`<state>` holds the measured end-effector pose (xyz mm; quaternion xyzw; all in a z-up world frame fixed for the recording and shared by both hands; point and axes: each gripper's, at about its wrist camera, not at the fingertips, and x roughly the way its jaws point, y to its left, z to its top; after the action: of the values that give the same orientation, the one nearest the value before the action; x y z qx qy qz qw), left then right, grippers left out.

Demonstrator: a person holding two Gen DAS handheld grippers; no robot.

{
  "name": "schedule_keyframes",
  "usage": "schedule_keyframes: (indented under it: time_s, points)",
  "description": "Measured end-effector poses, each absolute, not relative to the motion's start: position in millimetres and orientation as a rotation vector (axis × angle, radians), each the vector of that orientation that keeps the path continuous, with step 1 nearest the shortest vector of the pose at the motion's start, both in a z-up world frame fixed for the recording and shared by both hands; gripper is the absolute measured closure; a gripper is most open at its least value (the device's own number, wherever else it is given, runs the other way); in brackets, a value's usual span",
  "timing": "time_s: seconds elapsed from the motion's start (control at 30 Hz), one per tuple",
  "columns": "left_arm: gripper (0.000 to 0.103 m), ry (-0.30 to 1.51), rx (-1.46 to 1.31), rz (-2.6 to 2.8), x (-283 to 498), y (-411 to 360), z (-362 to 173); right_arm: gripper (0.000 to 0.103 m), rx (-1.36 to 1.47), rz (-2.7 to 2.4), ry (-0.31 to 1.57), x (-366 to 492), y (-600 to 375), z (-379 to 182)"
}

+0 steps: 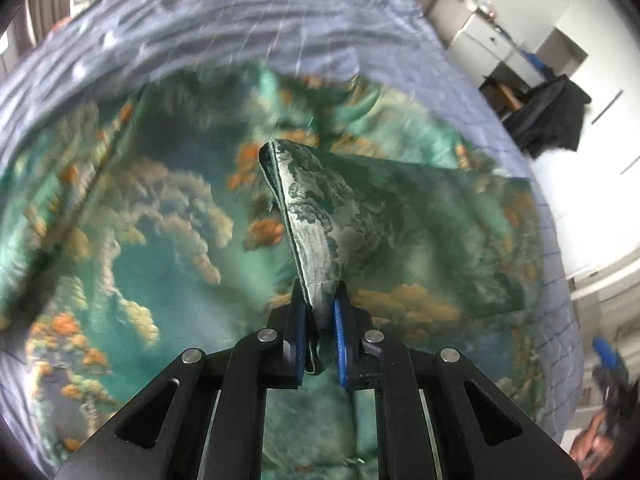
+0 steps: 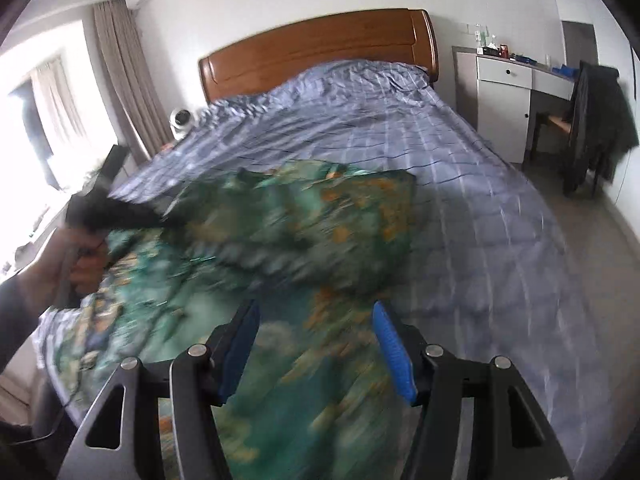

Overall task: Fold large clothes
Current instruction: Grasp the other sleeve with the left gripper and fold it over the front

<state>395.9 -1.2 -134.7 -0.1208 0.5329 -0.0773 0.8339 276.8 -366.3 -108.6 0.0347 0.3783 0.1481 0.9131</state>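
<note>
A large green garment (image 1: 168, 208) printed with clouds and orange patches lies spread on the bed. My left gripper (image 1: 322, 316) is shut on a hemmed edge of the garment (image 1: 316, 216) and holds it lifted, showing the paler reverse side, with a flap draped to the right. In the right wrist view the garment (image 2: 280, 240) is blurred and partly raised at the middle. The left gripper (image 2: 100, 212) shows there at the far left, held in a hand. My right gripper (image 2: 316, 344) is open and empty above the garment's near part.
The bed has a blue checked sheet (image 2: 420, 132) and a wooden headboard (image 2: 320, 48). A white round device (image 2: 182, 120) sits at the bed's left. A white desk (image 2: 516, 92) and a chair with dark clothes (image 2: 596, 120) stand at the right, beside bare floor.
</note>
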Motion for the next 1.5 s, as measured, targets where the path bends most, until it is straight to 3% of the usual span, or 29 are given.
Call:
schedule_keyframes:
  time_s: [0.3,0.4,0.53,0.63,0.67,0.77,0.83,1.13,1.5]
  points:
    - [0.091,1.100,-0.260,-0.171,395.5,-5.3,-159.6,0.043,0.049,0.302,0.901,426.2,-350.1,-145.2]
    - [0.088,1.091,-0.264,-0.172,395.0,-1.3,-167.9,0.052,0.031,0.311,0.910,462.0,-333.7,-154.3]
    - [0.074,1.079,-0.290,-0.176,387.1,4.2,-167.6,0.052,0.035,0.272,1.028,510.5,-320.4,-194.4]
    - [0.045,1.069,-0.284,-0.175,385.5,4.2,-160.6,0.052,0.036,0.256,1.080,519.5,-317.4,-214.9]
    - [0.040,1.057,-0.286,-0.184,385.4,3.2,-157.7,0.052,0.025,0.255,1.074,518.7,-315.7,-216.2]
    - [0.042,1.058,-0.254,-0.179,389.2,-3.4,-157.8,0.052,0.026,0.263,1.064,514.0,-317.5,-213.8]
    - [0.054,1.079,-0.211,-0.164,392.7,-9.3,-164.4,0.052,0.037,0.263,1.058,506.5,-319.7,-207.7]
    - [0.053,1.069,-0.149,-0.135,393.5,-18.2,-172.4,0.052,-0.051,0.378,1.074,420.7,-321.7,-184.8]
    - [0.047,1.045,-0.107,-0.115,389.1,-22.4,-174.2,0.052,-0.045,0.330,1.172,426.3,-315.9,-223.9]
